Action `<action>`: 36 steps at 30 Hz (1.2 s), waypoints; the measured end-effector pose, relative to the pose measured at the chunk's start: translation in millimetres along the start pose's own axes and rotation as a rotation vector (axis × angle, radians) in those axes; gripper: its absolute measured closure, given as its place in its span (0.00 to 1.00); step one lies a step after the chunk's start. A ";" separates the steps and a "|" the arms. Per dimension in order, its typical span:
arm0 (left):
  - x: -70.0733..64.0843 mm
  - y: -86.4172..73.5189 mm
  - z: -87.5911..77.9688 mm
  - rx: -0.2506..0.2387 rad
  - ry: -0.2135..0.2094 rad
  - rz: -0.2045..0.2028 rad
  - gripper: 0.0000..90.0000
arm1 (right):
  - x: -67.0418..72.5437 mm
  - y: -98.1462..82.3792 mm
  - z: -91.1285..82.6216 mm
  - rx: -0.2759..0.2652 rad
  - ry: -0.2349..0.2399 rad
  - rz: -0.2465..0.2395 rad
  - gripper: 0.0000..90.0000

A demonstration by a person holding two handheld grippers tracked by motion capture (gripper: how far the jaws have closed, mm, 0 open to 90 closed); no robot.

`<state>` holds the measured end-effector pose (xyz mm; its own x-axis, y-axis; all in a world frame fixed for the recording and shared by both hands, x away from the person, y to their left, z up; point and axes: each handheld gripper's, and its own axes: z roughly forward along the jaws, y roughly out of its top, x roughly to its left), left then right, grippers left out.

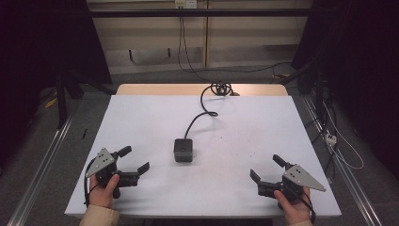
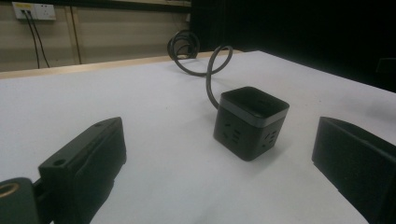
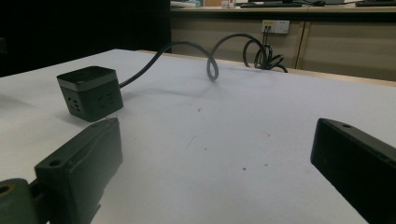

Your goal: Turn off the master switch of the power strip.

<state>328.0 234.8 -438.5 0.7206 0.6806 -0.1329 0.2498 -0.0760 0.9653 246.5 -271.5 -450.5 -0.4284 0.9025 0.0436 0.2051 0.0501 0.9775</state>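
Black jaws, socket cube (image 2: 251,122) beyond

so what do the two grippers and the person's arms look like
Both are black two-jaw tools. The left gripper and right gripper each carry a grey three-cornered plate on top, dotted with small holes, and a thin black cable trailing by the wrist. In the gripper views the jaws are blocky, matte black, with a small round hole near the tip. A beige sleeve covers the left forearm.

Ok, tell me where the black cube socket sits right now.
In the high view the black cube socket sits near the middle of the white table, between the left tool and right tool, touching neither; its cable runs toward the far edge.
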 end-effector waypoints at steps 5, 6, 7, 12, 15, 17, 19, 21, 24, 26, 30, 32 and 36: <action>-0.6 2.1 0.2 -0.017 -0.001 -0.003 0.03 | 0.6 0.4 2.1 -0.002 0.001 0.001 0.02; -0.4 2.5 0.2 -0.022 -0.001 -0.004 0.03 | 1.0 0.3 2.6 0.000 0.002 -0.001 0.02; -0.4 2.5 0.2 -0.022 -0.001 -0.004 0.03 | 1.0 0.3 2.6 0.000 0.002 -0.001 0.02; -0.4 6.1 4.1 -0.033 0.005 -0.002 0.03 | 1.2 1.1 2.6 -0.001 0.009 -0.005 0.02; -0.1 7.4 5.3 -0.044 0.002 -0.006 0.03 | 0.2 1.3 2.4 -0.001 0.004 -0.005 0.02; -0.3 8.5 6.3 -0.052 -0.003 -0.014 0.02 | -0.2 1.3 2.3 -0.001 0.004 -0.003 0.02; -0.8 10.3 7.1 -0.056 -0.016 -0.022 0.02 | -0.2 1.5 2.3 -0.003 0.003 -0.001 0.02; -1.3 11.0 7.6 -0.056 -0.018 -0.023 0.02 | -0.2 1.6 2.2 -0.002 0.004 0.001 0.02; -2.7 12.7 9.3 -0.053 -0.027 -0.017 0.02 | -0.3 2.4 1.8 -0.005 0.002 -0.003 0.02; -4.0 13.7 10.9 -0.051 -0.036 -0.014 0.02 | -0.4 2.5 1.8 -0.006 0.002 -0.004 0.02; -6.1 14.8 13.1 -0.042 -0.035 -0.008 0.02 | -0.6 2.8 2.0 -0.008 0.000 -0.004 0.02; -6.3 15.5 13.8 -0.041 -0.034 -0.005 0.02 | 0.0 3.1 1.7 -0.009 0.001 -0.004 0.02; -6.3 15.8 14.8 -0.041 -0.041 -0.011 0.02 | 0.0 3.6 1.7 -0.010 0.002 -0.005 0.02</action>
<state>337.0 218.5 -425.7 0.7440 0.6508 -0.1515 0.2316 -0.0385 0.9721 248.8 -270.6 -447.4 -0.4312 0.9014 0.0390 0.1943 0.0505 0.9796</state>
